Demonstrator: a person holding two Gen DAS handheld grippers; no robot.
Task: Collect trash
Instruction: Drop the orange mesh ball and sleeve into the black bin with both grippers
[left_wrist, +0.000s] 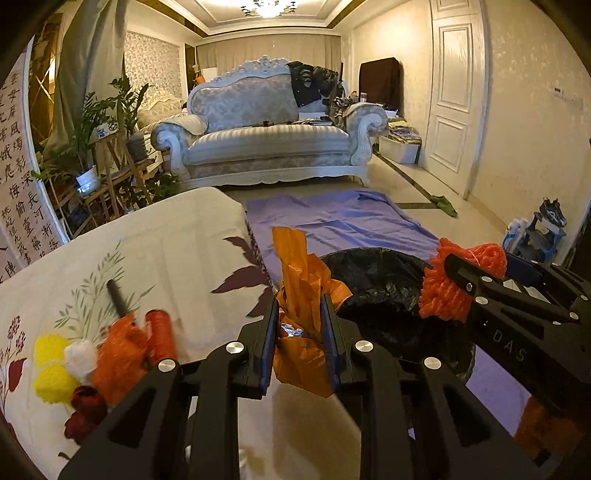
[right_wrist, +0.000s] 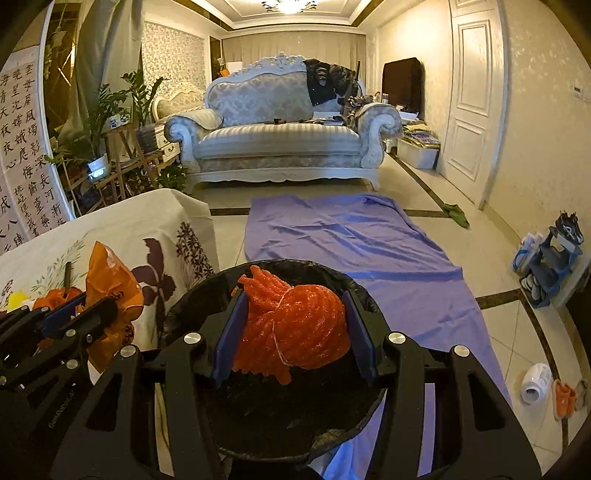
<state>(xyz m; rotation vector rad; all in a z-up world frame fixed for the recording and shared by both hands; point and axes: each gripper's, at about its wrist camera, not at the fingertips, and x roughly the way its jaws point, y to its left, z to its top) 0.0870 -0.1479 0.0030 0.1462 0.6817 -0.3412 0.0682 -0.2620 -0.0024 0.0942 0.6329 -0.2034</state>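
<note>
My left gripper (left_wrist: 301, 328) is shut on a crumpled orange plastic bag (left_wrist: 301, 291) and holds it above the right edge of the cloth-covered table (left_wrist: 166, 243). My right gripper (right_wrist: 295, 325) is shut on an orange mesh net bundle (right_wrist: 295, 325) and holds it over the bin lined with a black bag (right_wrist: 280, 417). The bin also shows in the left wrist view (left_wrist: 373, 280), to the right of the left gripper. More trash lies on the table at the left: yellow and white pom-like balls (left_wrist: 51, 365), orange wraps (left_wrist: 133, 347), dark red pieces (left_wrist: 83, 408) and a dark stick (left_wrist: 117, 297).
A purple sheet (right_wrist: 354, 240) is spread on the tiled floor beyond the bin. A white sofa (right_wrist: 280, 129) stands at the back, plants (right_wrist: 107, 122) at the left, a white door (right_wrist: 472, 103) at the right. A shoe rack (right_wrist: 550, 262) and a white bottle (right_wrist: 535, 382) are on the right floor.
</note>
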